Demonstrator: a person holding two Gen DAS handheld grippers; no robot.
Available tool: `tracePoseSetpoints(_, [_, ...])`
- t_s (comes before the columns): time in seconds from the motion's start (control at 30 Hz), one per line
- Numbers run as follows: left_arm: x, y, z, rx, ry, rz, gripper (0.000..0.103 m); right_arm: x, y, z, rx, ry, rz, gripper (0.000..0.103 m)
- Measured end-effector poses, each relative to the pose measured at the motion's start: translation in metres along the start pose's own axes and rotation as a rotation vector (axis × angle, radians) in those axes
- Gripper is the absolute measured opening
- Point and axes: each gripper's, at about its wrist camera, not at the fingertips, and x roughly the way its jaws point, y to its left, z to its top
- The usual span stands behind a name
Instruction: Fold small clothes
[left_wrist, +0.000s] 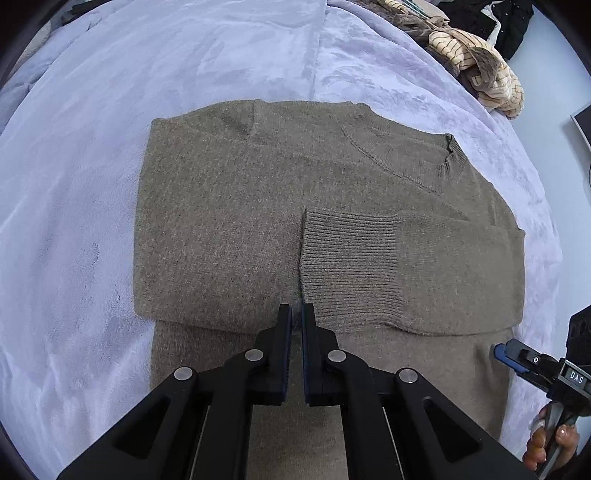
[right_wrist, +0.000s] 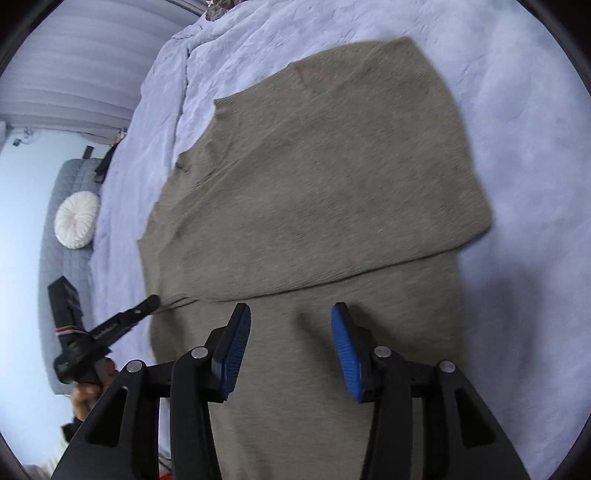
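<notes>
An olive-brown knit sweater (left_wrist: 236, 221) lies flat on a lilac blanket (left_wrist: 92, 192), both sleeves folded across its body, the ribbed cuff (left_wrist: 343, 262) of one near the middle. My left gripper (left_wrist: 296, 314) is nearly shut, with only a thin gap and nothing between its jaws, its tips at the sleeve's lower edge. The right gripper shows at the sweater's right edge (left_wrist: 509, 350). In the right wrist view my right gripper (right_wrist: 290, 319) is open and empty above the sweater's lower body (right_wrist: 295, 387). The left gripper (right_wrist: 147, 304) touches the sweater's left edge there.
A pile of striped cream, brown and black clothes (left_wrist: 480, 62) lies at the far right of the bed. A grey bench (right_wrist: 62, 229) with a round white cushion (right_wrist: 77, 219) stands beside the bed. The blanket spreads wide on the left.
</notes>
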Motion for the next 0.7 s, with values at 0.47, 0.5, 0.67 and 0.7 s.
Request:
tracePoseSetpoints(0.47, [-0.010, 0.001, -0.023, 0.023, 0.010, 0.055, 0.006, 0.118, 0.056, -0.001, 0.203, 0.064, 0.148, 0.008])
tracePoseSetpoints(0.5, [-0.009, 0.002, -0.024, 0.024, 0.014, 0.062, 0.006, 0.121, 0.059, -0.002, 0.181, 0.079, 0.118, 0.008])
tracePoseSetpoints(0.67, [-0.008, 0.001, -0.028, 0.020, 0.024, 0.071, 0.006, 0.126, 0.061, -0.005, 0.184, 0.111, 0.129, 0.014])
tracePoseSetpoints(0.7, [-0.008, 0.000, -0.029, 0.026, 0.023, 0.076, 0.006, 0.125, 0.063, -0.006, 0.170, 0.120, 0.126, 0.016])
